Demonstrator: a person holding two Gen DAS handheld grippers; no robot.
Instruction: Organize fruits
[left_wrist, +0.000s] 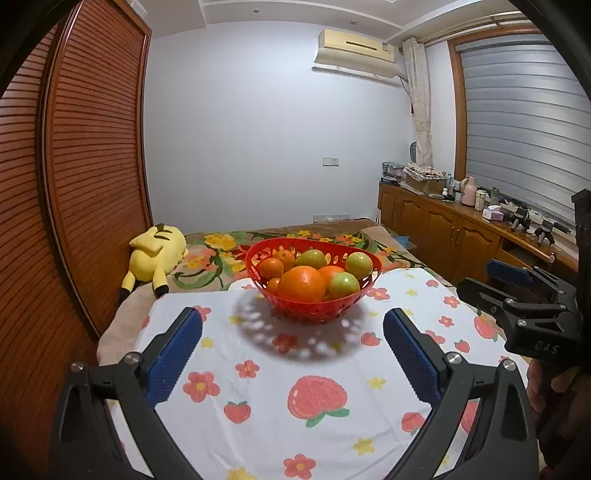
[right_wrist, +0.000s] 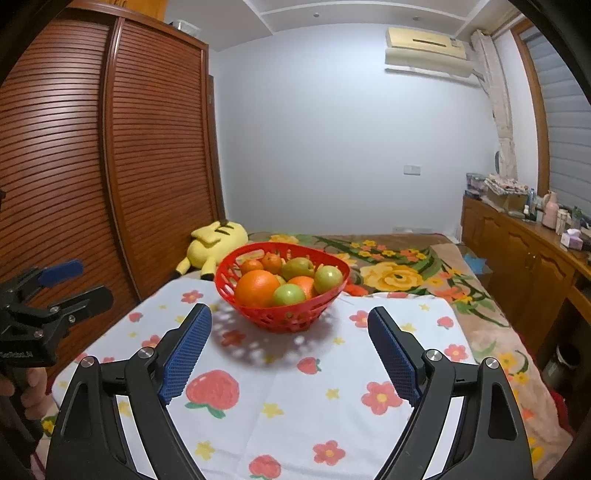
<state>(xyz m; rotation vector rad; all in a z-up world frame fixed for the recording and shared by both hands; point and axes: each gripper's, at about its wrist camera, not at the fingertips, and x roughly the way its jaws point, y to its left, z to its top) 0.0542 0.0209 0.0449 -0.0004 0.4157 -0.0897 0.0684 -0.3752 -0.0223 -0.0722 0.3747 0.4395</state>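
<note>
Left wrist view: the left gripper (left_wrist: 291, 338) stands with its jaws spread wide and nothing between the blue pads (left_wrist: 173, 360); it sits above the printed cloth (left_wrist: 266, 417), short of the red basket (left_wrist: 314, 312). Working left to right, a yellow plush toy (left_wrist: 157, 254) lies beside the louvred wardrobe (left_wrist: 85, 177), well apart from the task items. The basket rests near the far edge of the cloth and holds all the visible fruit: small mandarins (left_wrist: 271, 267) at the left, 1 large orange (left_wrist: 301, 284) at front centre, and green fruits (left_wrist: 344, 285) toward the right. At the right edge, the right gripper (left_wrist: 480, 284) is also spread, with nothing held. Right wrist view: the right gripper (right_wrist: 290, 338) shows empty, parted pads (right_wrist: 393, 354), with the basket (right_wrist: 288, 317) ahead and slightly left. Handling judgement: the basket is perforated plastic, probably light and somewhat flexible, so it may slide on the cloth if pushed; steady it at the rim. The large orange (right_wrist: 257, 288) is likely the heaviest piece, firm, with a textured peel that grips well; take it across its widest girth. The green fruits (right_wrist: 289, 294) look smooth and hard, so they may slip from angled pads; close squarely on the middle. The mandarins (right_wrist: 252, 266) are probably soft-skinned and bruise easily; use light pressure. Fruit is stacked, so removing a lower piece may cause others to roll.
</note>
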